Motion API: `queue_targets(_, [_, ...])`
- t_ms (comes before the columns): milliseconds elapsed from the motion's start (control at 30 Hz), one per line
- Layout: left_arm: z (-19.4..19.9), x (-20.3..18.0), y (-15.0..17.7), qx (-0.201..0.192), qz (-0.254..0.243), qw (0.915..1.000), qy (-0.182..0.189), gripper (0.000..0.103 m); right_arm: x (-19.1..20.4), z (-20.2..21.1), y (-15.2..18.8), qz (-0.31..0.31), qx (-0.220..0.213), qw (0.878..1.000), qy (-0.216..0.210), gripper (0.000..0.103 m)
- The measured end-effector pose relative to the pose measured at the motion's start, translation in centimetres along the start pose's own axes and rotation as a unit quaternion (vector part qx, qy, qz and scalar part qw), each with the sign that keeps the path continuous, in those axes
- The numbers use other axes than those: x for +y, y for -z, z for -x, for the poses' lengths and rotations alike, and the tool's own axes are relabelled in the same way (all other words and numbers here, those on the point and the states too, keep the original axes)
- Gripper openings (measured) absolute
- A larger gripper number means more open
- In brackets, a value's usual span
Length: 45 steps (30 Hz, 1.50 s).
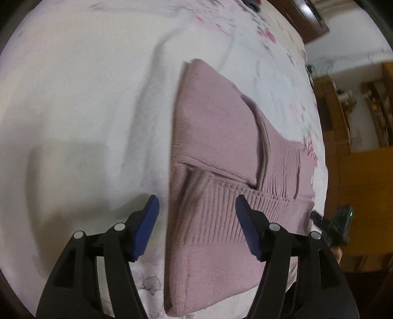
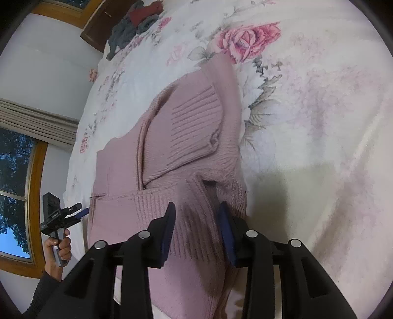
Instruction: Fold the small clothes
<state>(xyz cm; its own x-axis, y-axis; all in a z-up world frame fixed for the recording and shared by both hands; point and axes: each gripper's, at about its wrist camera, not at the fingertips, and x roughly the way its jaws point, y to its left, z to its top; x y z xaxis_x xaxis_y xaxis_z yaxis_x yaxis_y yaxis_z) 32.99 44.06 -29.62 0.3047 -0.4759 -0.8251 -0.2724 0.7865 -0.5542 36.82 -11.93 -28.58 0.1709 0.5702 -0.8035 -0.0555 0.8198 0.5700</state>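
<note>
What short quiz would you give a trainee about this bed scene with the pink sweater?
1. True or false: the left gripper is shut on the pink ribbed knitted sweater.
2. What lies at the far end of the white floral bed sheet? A: a pile of dark grey and red clothes. B: a book. C: a shoe.
3. Fill in: the big printed flower just beyond the sweater is a pink ____.

Key: 1 false, it is open, one finger over the sheet and one over the sweater; 2 A; 3 rose.
</note>
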Motion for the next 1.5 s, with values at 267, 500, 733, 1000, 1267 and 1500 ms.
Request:
queue_targets(267, [-1.9, -1.7, -0.2, 0.026, -0.042, 0.9985, -0.024, 0.058, 0.0, -0.5, 0.0, 0.005, 0.01, 1.0, -0.006, 0.039])
queue_targets(500, [-3.2, -1.4, 0.1, 0.042, -0.047, 0.9964, -0.057, 0.013, 0.0, -0.6, 0.3, 0.012, 0.013, 1.0, -0.013, 0.037])
queue_targets(733, [-1.7, -0.5, 1.0, 0.003, -0.042, 0.9989, -0.019, 0.008, 1.0, 0.3, 1.4, 0.05, -0.01, 0.999, -0.018, 0.011])
queue_targets(1000, [3.8, -2.6, 2.9, -0.068, -0.066, 0.9936, 0.06, 0.007, 2.5, 4.1, 2.6, 0.061, -0.05, 0.996, -0.036, 0.01])
queue_targets(1267, [8.6, -6.0, -0.1, -0.122, -0.093, 0.9841, 0.089, 0.007, 4.9, 9.3, 0.1, 0.066, -0.125, 0.989, -0.039, 0.009])
queue_targets(1500, [6.9, -7.8, -6.5, -0.127, -0.08, 0.987, 0.058, 0.007, 5.8, 8.9, -6.5, 0.042, -0.151, 0.987, -0.014, 0.009])
